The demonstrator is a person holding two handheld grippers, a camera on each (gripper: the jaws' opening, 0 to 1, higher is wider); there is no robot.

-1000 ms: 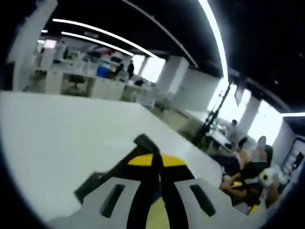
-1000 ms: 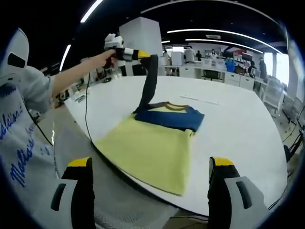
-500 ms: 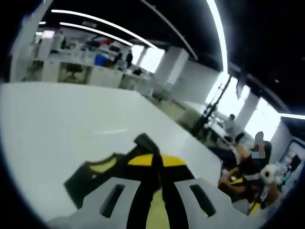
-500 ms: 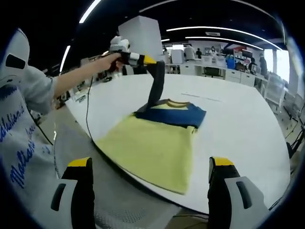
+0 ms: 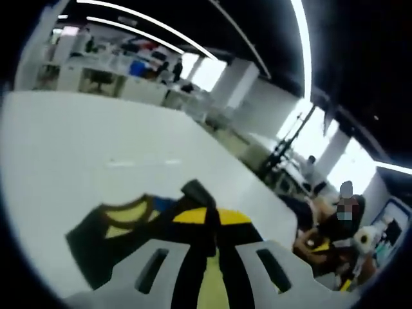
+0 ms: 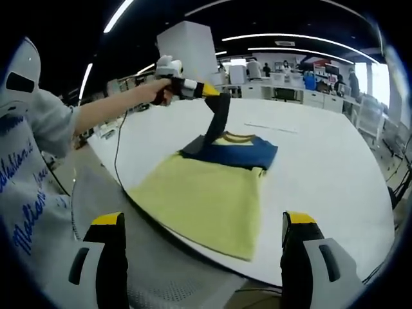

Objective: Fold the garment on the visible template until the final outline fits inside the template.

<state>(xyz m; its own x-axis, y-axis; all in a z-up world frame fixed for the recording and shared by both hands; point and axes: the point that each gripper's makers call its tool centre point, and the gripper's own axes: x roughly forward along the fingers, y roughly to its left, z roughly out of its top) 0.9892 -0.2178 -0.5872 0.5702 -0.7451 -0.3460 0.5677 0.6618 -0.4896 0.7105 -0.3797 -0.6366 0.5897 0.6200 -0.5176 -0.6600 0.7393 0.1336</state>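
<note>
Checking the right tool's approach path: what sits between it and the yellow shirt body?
In the right gripper view, the open right tool faces a bare strip of grey floor, then the white table's edge where the yellow-and-navy shirt lies.

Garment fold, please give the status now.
Left gripper shut on dark sleeve, lifted above shirt. Right gripper open, off the table. Shirt partly folded. Nothing in the way.

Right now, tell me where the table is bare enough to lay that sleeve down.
Bare white table lies right of the T-shirt and beyond its navy collar end, toward the far desks. The near left edge is crowded: the yellow body reaches the rim there. The left tongs hold the dark sleeve up above the collar.
</note>
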